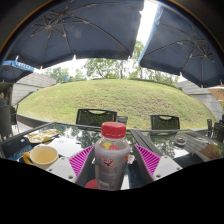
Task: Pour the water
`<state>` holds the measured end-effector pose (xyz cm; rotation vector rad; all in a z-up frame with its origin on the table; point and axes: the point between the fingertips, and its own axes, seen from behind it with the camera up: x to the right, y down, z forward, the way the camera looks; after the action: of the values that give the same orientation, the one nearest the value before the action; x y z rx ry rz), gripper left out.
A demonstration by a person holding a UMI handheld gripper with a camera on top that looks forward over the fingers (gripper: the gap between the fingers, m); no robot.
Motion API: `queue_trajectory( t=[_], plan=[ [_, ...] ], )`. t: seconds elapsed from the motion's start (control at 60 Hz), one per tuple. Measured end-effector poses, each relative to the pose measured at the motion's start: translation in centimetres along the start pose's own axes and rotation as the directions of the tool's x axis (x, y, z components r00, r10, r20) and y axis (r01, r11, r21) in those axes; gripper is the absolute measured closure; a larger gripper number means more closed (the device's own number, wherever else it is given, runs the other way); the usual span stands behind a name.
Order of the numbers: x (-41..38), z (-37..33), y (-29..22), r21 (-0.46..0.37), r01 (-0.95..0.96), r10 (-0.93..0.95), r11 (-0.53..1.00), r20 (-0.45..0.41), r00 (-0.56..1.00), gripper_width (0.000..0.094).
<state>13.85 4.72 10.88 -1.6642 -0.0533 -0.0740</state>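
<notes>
A clear plastic bottle with a red screw cap and a pink-and-white label (112, 155) stands upright between the two fingers of the hand-held gripper (113, 160), its cap rising above the fingertips. The magenta pads (81, 159) on the inner faces of the fingers flank the bottle to either side; whether they press against its wall or leave a narrow gap cannot be told from this view, so the tool's grip on the bottle is uncertain.

The bottle sits over a glass-topped patio table (70, 140) that reflects the sky. To the left of the fingers, a yellow round bowl (43, 154) rests on the glass, and just beyond it lies a pale plate holding small pieces of food (41, 135). Beyond the bottle, on the far side of the table, two dark mesh-backed patio chairs (96, 117) face the gripper, one slightly left of the bottle and one to the right.

Overhead, two dark blue patio umbrellas (75, 30) spread across the upper part of the scene, with bright sky showing in the gap between them. Behind the chairs a grassy green mound (110, 98) rises, backed by trees, with a building (33, 84) far off to the left of the gripper.
</notes>
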Motion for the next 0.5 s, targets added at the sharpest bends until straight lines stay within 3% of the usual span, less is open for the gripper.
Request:
queue_trajectory(
  t=[0.017,0.067,0.133,0.367,0.5],
  plan=[
    [0.3,-0.2,0.1,-0.006,0.012,-0.012,1.0,-0.013,1.0,0.0085],
    [1.0,-1.1,0.3,-0.02,0.037,-0.038,0.999,-0.045,0.998,0.0124],
    [0.8,-2.9,0.1,-0.031,0.052,-0.054,0.998,-0.056,0.997,0.0087],
    [-3.6,-15.0,-0.5,-0.043,0.072,-0.07,0.996,0.052,0.996,0.0094],
    [-7.8,-21.8,2.4,-0.106,0.041,-0.024,0.993,0.158,0.987,0.0094]
  ],
)
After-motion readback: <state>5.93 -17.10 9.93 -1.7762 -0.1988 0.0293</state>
